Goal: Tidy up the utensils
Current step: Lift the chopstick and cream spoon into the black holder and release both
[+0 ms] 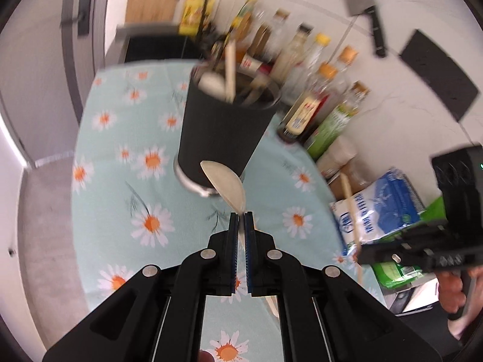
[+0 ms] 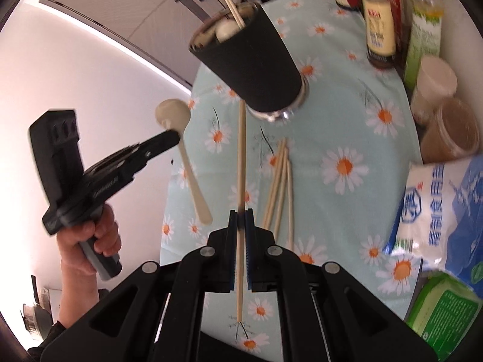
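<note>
on the daisy-print tablecloth (image 2: 347,114), at 12 o'clock from both tools, stands the black utensil cup (image 1: 223,132), already holding a pale spoon and chopsticks; bottles crowd behind it from 12 to 2 o'clock in the left wrist view.

step in hand, judged: carry each held piece over the cup mouth and drop it in. to do it well: bring the tips above the rim before tilting, keep the two tools apart so they don't collide over the narrow opening, go one at a time, and open only once the lower end is inside the cup. rim is crowded, so aim for the free gap.

left gripper (image 1: 240,215): jaws clenched on the neck of a pale plastic spoon (image 1: 225,182), bowl pointing toward 12 o'clock, just before the cup wall. handle trails back under the tool.

right gripper (image 2: 240,212): jaws closed tight on a single wooden chopstick (image 2: 240,157), gripped near mid-length, tip reaching toward the cup base at 12 o'clock.

loose chopsticks (image 2: 279,187) lie on the cloth at 1 o'clock of the right tool, not yet collected. salt bag (image 2: 443,211) at 3 o'clock.
</note>
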Available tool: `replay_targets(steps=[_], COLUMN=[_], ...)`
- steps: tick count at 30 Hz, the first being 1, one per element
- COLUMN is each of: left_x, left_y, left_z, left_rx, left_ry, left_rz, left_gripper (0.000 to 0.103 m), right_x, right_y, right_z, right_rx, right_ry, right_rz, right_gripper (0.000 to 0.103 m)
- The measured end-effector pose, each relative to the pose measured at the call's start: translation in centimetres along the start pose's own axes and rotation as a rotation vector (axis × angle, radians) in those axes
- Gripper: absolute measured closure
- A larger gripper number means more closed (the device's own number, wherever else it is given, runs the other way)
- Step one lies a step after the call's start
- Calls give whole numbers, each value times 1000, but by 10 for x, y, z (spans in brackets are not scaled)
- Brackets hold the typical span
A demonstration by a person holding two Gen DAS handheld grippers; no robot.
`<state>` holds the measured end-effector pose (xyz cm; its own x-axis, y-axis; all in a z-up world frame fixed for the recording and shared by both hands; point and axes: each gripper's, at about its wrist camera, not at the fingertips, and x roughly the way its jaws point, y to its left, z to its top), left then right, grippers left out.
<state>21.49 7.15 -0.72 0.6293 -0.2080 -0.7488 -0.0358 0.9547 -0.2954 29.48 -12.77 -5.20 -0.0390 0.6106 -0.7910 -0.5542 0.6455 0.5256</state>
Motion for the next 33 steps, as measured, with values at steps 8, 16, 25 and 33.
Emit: replay_targets(steps=[8,16,25,33], left_x=[-52,-73,-65,-42], left_y=[-22,-27,-16,-3], left_z=[27,63,105,148], left_rx=[120,195,222,201], left_ry=[-132,-251,-411,-476], left_rz=[14,62,104,92], left_gripper=[100,100,100,100], right_x=[-22,-45,-57,-60], right_y=[26,50,55,47], right_z=[35,73,116,151], right_rx=[-50,-130,-132,-124], right_ry=[-204,-461,-737,-837], right_rz=[-25,-60,-71,-74], right_gripper=[97,97,97,97])
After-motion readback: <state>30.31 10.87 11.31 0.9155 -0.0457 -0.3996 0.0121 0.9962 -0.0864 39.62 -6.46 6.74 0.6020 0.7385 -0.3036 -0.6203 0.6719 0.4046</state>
